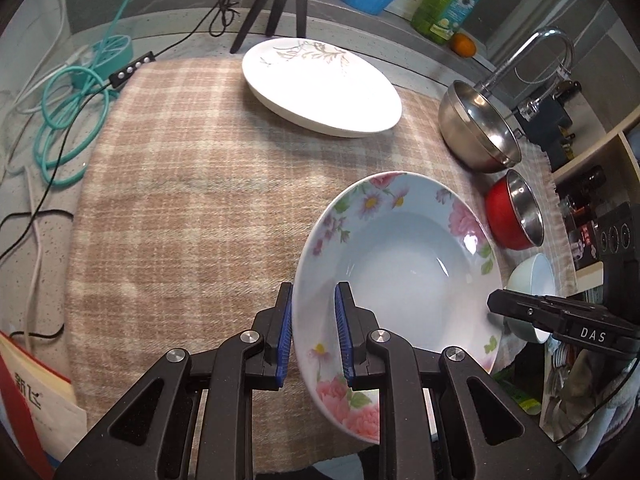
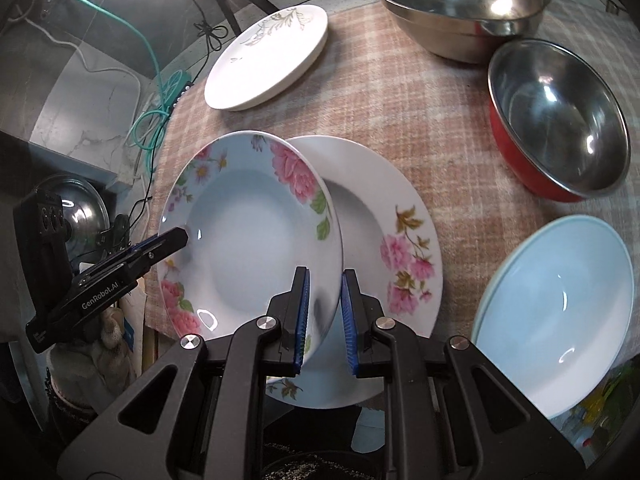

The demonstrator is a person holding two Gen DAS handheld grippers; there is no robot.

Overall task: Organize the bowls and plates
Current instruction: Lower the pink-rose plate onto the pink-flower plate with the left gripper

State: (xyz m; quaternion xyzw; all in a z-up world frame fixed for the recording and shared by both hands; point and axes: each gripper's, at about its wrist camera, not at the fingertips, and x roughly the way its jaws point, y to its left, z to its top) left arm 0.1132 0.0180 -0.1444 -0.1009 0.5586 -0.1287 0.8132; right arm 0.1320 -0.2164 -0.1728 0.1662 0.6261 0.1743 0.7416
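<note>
Nearby: red bowl [image 2: 560,128], steel bowl [image 2: 460,8], pale blue bowl [image 2: 556,292]
Below: white floral plate [image 2: 392,216] on checked cloth [image 1: 180,200]
Blue floral plate [image 2: 256,240]: lifted, tilted
Left gripper [image 1: 314,334]: pinching its rim
Right gripper [image 2: 325,320]: pinching the opposite rim

"DAS" on the right gripper [image 1: 496,304], "GenRobot.AI" on the left gripper [image 2: 182,236], "新飞" on a carton [image 1: 28,390].

Black fingers [image 1: 354,316], blue ribbed pads [image 2: 303,312], silver screws

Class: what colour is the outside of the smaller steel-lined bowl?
Red; the right wrist view shows it best.
</note>
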